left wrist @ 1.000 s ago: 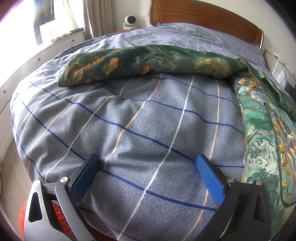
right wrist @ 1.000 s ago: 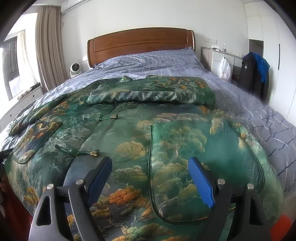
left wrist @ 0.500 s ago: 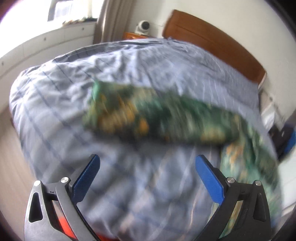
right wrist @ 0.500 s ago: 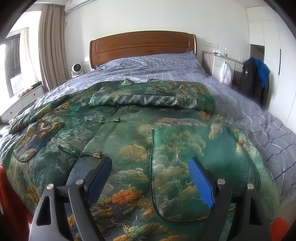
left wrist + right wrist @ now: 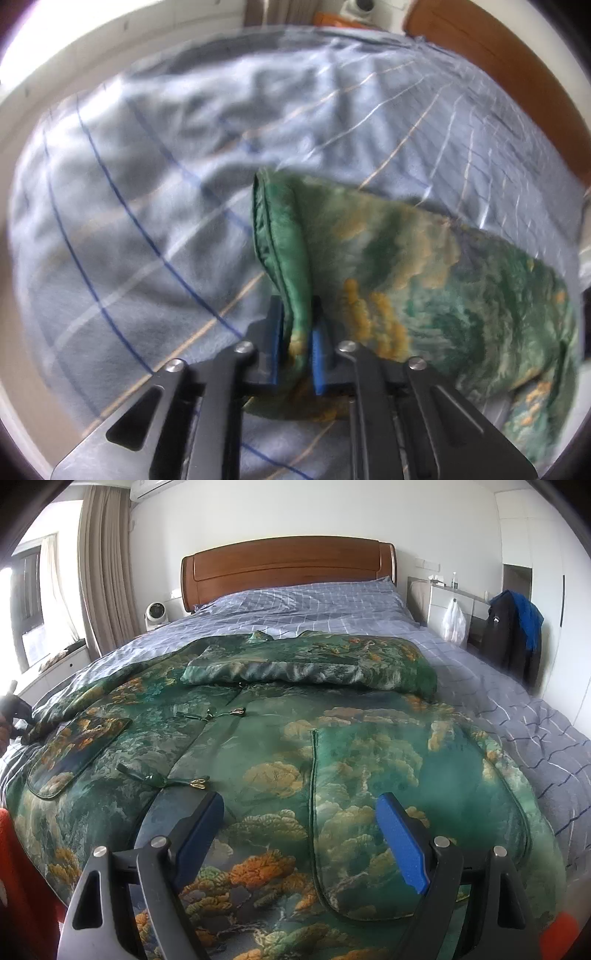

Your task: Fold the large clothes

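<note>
A large green jacket (image 5: 295,746) with orange and gold cloud patterns lies spread front-up on the bed; its right sleeve (image 5: 306,664) is folded across the chest. My left gripper (image 5: 298,343) is shut on the cuff end of the left sleeve (image 5: 424,280), which stretches away to the right over the bedding. It also shows at the far left of the right wrist view (image 5: 14,716). My right gripper (image 5: 303,830) is open and empty, hovering above the jacket's hem near a patch pocket (image 5: 406,775).
The bed has a grey-blue checked duvet (image 5: 147,221) and a wooden headboard (image 5: 288,568). A small white fan (image 5: 156,613) stands left of the headboard. A white cabinet with a plastic bag (image 5: 453,622) and a dark coat (image 5: 513,638) stand on the right. Window and curtain on the left.
My left gripper has swung from open above bare duvet to the sleeve end and shut on its cuff. My right gripper has stayed open over the hem, nearly still.
</note>
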The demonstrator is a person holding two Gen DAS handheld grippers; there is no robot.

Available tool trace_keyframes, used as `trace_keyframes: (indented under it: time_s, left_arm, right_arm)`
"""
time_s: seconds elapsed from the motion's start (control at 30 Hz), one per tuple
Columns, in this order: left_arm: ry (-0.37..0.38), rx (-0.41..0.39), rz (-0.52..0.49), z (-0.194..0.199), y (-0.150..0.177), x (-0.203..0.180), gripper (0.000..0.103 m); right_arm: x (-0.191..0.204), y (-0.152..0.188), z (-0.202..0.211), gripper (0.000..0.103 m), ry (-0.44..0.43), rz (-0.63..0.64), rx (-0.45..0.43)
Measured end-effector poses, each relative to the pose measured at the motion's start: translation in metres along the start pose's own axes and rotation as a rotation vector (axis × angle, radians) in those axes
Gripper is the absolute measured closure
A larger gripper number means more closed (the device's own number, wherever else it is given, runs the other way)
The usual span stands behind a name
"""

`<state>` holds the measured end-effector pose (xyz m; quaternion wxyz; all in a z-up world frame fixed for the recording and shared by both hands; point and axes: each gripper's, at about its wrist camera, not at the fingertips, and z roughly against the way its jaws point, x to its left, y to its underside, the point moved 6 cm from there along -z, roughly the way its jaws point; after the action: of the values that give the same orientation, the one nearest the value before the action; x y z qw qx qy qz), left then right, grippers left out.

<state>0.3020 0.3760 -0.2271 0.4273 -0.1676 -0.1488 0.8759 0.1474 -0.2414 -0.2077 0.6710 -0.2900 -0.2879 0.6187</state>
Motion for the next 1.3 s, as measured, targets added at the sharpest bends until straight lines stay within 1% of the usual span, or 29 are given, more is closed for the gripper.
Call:
trace_keyframes:
  time_s: [0.1,0.13,0.17,0.2,0.23,0.3,0.4,0.43,0.47,0.5,0.53,0.57,0.6,0.67,0.7,0.73,0.77,0.8,0.83,0.87,0.9,0.97,1.03,1.1,1.13,1.17,1.2,1.23,1.3]
  left_arm:
    - [0.009,-0.081,-0.055,0.046,-0.017,-0.025,0.096]
    - [0.024,-0.118,-0.089,0.069,-0.024,-0.041,0.096]
    - [0.045,-0.168,-0.141,0.103,-0.035,-0.067,0.097]
    - [0.063,-0.193,-0.17,0.12,-0.038,-0.082,0.097]
    - [0.107,-0.234,-0.23,0.154,-0.042,-0.116,0.097]
    - [0.178,-0.296,-0.336,0.204,-0.04,-0.18,0.097]
    - [0.31,-0.368,-0.52,0.271,-0.013,-0.291,0.097]
    - [0.339,-0.373,-0.556,0.281,-0.007,-0.314,0.097]
    - [0.388,-0.375,-0.617,0.295,0.012,-0.353,0.097]
    - [0.434,-0.368,-0.671,0.304,0.033,-0.389,0.097]
    - [0.468,-0.357,-0.713,0.309,0.053,-0.416,0.097]
    - [0.485,-0.351,-0.743,0.31,0.067,-0.432,0.097]
    - [0.501,-0.344,-0.787,0.307,0.089,-0.46,0.097]
    - [0.518,-0.312,-0.851,0.289,0.13,-0.5,0.097]
    - [0.514,-0.285,-0.876,0.275,0.148,-0.517,0.095]
    - [0.503,-0.258,-0.896,0.259,0.164,-0.528,0.087]
    - [0.485,-0.205,-0.929,0.235,0.187,-0.539,0.081]
    - [0.46,-0.154,-0.956,0.215,0.204,-0.548,0.065]
    - [0.412,-0.106,-0.979,0.194,0.222,-0.554,0.053]
    - [0.389,-0.091,-0.984,0.183,0.23,-0.551,0.051]
    - [0.385,-0.083,-0.984,0.177,0.235,-0.547,0.051]
    - [0.427,-0.053,-0.977,0.174,0.236,-0.524,0.043]
    - [0.43,-0.074,-0.958,0.18,0.234,-0.518,0.027]
    - [0.408,-0.148,-0.927,0.187,0.213,-0.477,0.019]
    - [0.392,-0.178,-0.918,0.189,0.207,-0.47,0.013]
    - [0.356,-0.229,-0.905,0.188,0.194,-0.443,0.01]
    - [0.324,-0.255,-0.895,0.184,0.182,-0.43,0.007]
    - [0.266,-0.27,-0.877,0.17,0.17,-0.398,0.007]
    - [0.199,-0.229,-0.845,0.148,0.162,-0.359,0.007]
  right_arm:
    - [0.001,-0.002,0.002,0.019,-0.016,-0.005,-0.01]
    - [0.001,-0.003,0.004,0.019,-0.027,-0.013,-0.016]
    - [0.0,-0.004,0.005,0.019,-0.037,-0.02,-0.021]
    - [0.0,-0.005,0.006,0.019,-0.046,-0.026,-0.025]
    - [-0.001,-0.005,0.007,0.019,-0.056,-0.034,-0.029]
    - [-0.003,-0.006,0.008,0.019,-0.07,-0.05,-0.034]
    - [-0.01,-0.008,0.01,0.019,-0.08,-0.076,-0.044]
    - [-0.013,-0.008,0.011,0.019,-0.081,-0.085,-0.048]
    - [-0.016,-0.008,0.013,0.019,-0.082,-0.094,-0.052]
    - [-0.02,-0.008,0.015,0.019,-0.081,-0.106,-0.058]
    - [-0.023,-0.008,0.017,0.019,-0.08,-0.112,-0.061]
    - [-0.026,-0.008,0.019,0.019,-0.077,-0.119,-0.065]
    - [-0.03,-0.008,0.02,0.019,-0.074,-0.127,-0.069]
    - [-0.037,-0.009,0.023,0.019,-0.066,-0.143,-0.077]
    - [-0.039,-0.009,0.024,0.019,-0.063,-0.15,-0.08]
    - [-0.042,-0.009,0.025,0.019,-0.06,-0.157,-0.083]
    - [-0.045,-0.009,0.026,0.019,-0.057,-0.166,-0.085]
    - [-0.049,-0.009,0.026,0.019,-0.055,-0.176,-0.086]
    - [-0.052,-0.009,0.027,0.019,-0.052,-0.186,-0.085]
    - [-0.055,-0.008,0.027,0.019,-0.051,-0.197,-0.082]
    - [-0.059,-0.008,0.027,0.019,-0.049,-0.209,-0.079]
    - [-0.065,-0.008,0.028,0.019,-0.045,-0.229,-0.08]
    - [-0.071,-0.008,0.029,0.019,-0.041,-0.243,-0.078]
    - [-0.076,-0.009,0.027,0.019,-0.046,-0.264,-0.055]
    - [-0.077,-0.011,0.025,0.019,-0.058,-0.285,-0.03]
    - [-0.078,-0.014,0.025,0.019,-0.073,-0.305,-0.014]
    - [-0.077,-0.022,0.025,0.019,-0.11,-0.332,-0.007]
    - [-0.074,-0.033,0.024,0.019,-0.148,-0.347,-0.006]
    - [-0.062,-0.064,0.015,0.019,-0.244,-0.352,0.016]
